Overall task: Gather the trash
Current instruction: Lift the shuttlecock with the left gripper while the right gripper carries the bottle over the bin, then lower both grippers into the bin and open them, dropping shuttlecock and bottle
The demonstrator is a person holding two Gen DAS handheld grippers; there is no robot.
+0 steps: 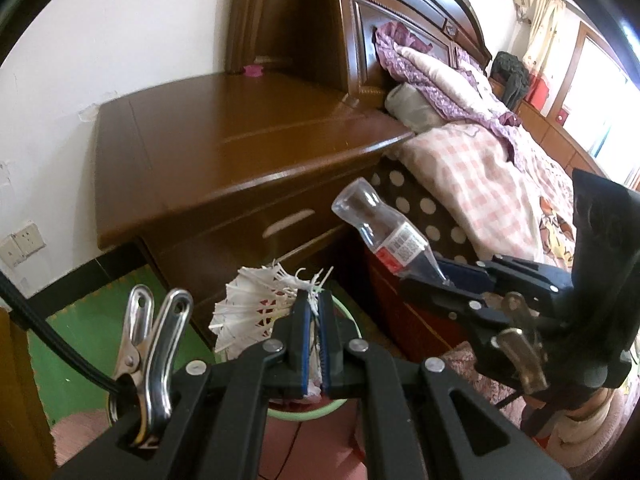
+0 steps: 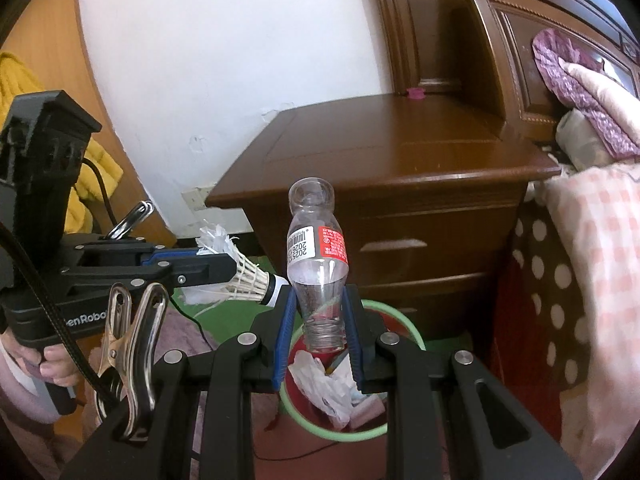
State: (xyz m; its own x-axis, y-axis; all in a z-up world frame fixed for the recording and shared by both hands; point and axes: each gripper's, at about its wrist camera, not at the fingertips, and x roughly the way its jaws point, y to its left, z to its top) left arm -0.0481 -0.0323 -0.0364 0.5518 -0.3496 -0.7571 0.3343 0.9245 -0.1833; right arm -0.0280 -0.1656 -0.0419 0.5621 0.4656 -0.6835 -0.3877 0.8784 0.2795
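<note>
My left gripper (image 1: 317,320) is shut on a worn white shuttlecock (image 1: 252,312), which also shows in the right wrist view (image 2: 244,276), held above the bin. My right gripper (image 2: 320,312) is shut on an empty clear plastic bottle (image 2: 318,248) with a red and white label, neck end between the jaws, base pointing up. The bottle also shows in the left wrist view (image 1: 384,236). Below both is a red trash bin with a green rim (image 2: 412,330) holding crumpled white paper (image 2: 320,384). The bin rim shows under the left gripper (image 1: 304,414).
A brown wooden nightstand (image 2: 392,160) with drawers stands behind the bin, a small pink object (image 2: 415,94) on its back edge. A bed with pink checked and purple bedding (image 1: 472,168) lies to the right. A green floor mat (image 1: 68,360) lies to the left.
</note>
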